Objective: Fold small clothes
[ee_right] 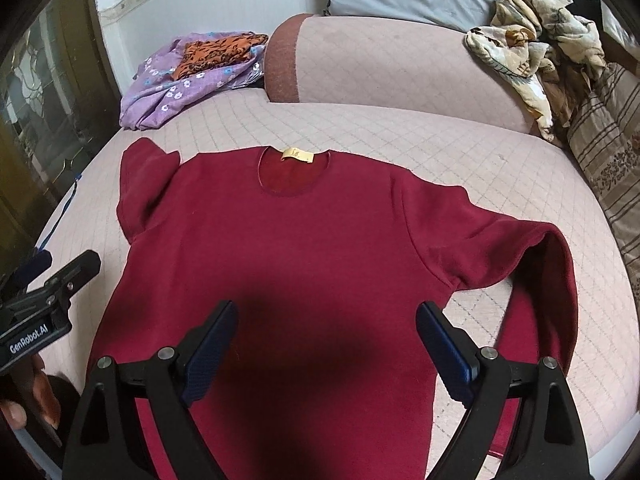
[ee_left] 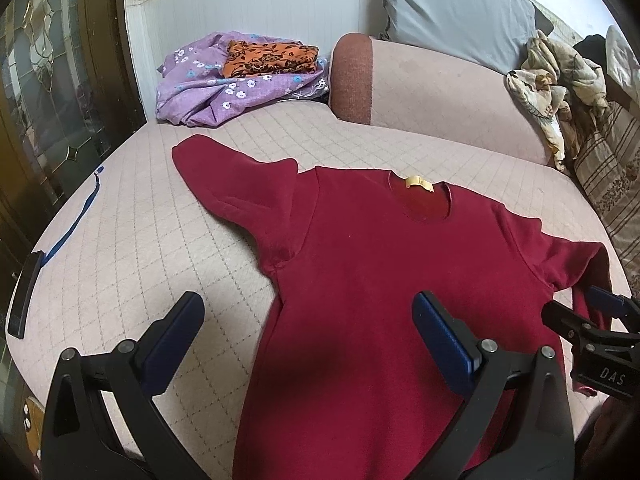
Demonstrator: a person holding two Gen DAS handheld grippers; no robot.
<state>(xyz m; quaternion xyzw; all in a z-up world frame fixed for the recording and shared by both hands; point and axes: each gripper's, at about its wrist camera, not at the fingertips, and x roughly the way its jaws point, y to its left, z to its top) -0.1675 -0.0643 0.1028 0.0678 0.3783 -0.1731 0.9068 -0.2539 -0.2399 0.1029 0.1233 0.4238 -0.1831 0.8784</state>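
On quilted pink bed [ee_left: 140,240], red shirt [ee_right: 280,248], wall behind

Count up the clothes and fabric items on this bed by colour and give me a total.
Dark red long-sleeved shirt: 1
Purple flowered cloth: 1
Orange black-patterned folded cloth: 1
Cream and brown crumpled floral cloth: 1
Total: 4

The left gripper [ee_left: 308,336] and right gripper [ee_right: 326,344] hover side by side, jaws spread wide, gripping nothing. A hand [ee_right: 28,404] holds the left gripper's handle.
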